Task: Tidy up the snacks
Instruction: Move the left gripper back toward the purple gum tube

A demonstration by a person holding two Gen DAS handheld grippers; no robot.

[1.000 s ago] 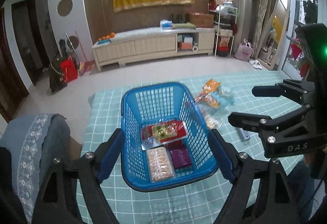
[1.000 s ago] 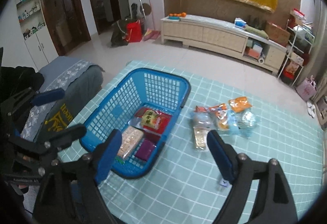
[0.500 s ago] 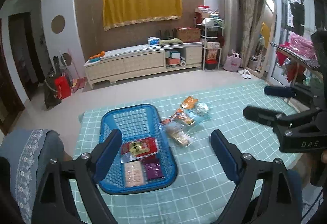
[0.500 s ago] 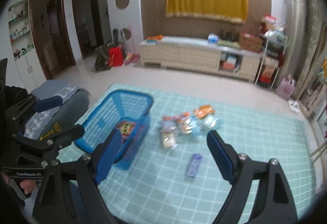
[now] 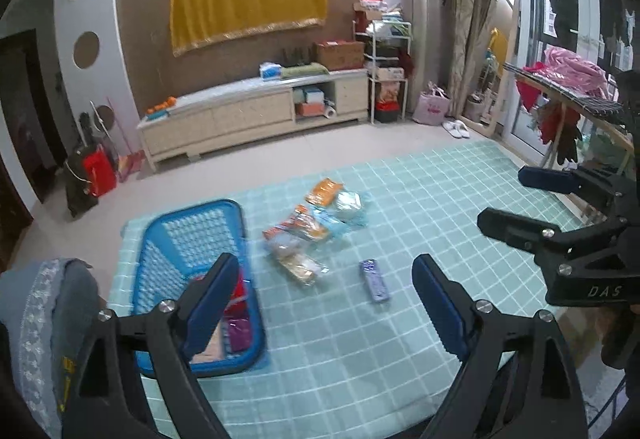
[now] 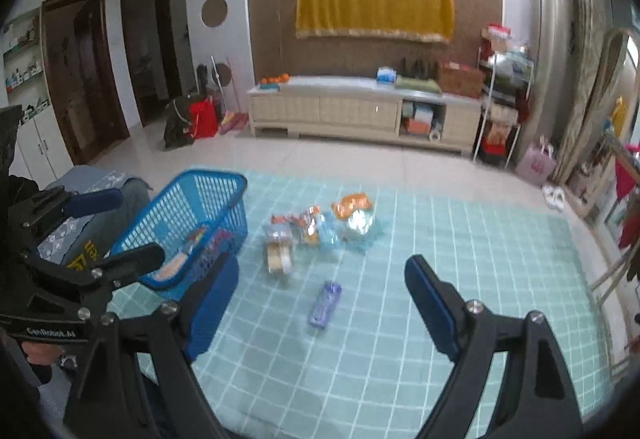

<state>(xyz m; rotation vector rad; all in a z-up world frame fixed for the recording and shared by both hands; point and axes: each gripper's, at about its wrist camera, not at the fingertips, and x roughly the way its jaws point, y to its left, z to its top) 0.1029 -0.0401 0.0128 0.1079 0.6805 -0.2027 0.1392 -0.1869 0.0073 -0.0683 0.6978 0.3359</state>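
A: What changed since a second ago?
B: Both cameras have pulled back from the blue plastic mesh basket [image 5: 192, 239]; a purple packet [image 6: 325, 303] now shows near the snack pile [image 5: 316, 223].
A: The tongs?
B: Left gripper [image 5: 324, 303] and right gripper [image 6: 322, 303] are both spread, holding nothing.

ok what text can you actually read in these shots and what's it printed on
"DAS" on the body of the right gripper, seen from the left wrist.
"CenRobot.AI" on the body of the left gripper, seen from the right wrist.
Print on the snack packets and the purple packet: too blurred to read.
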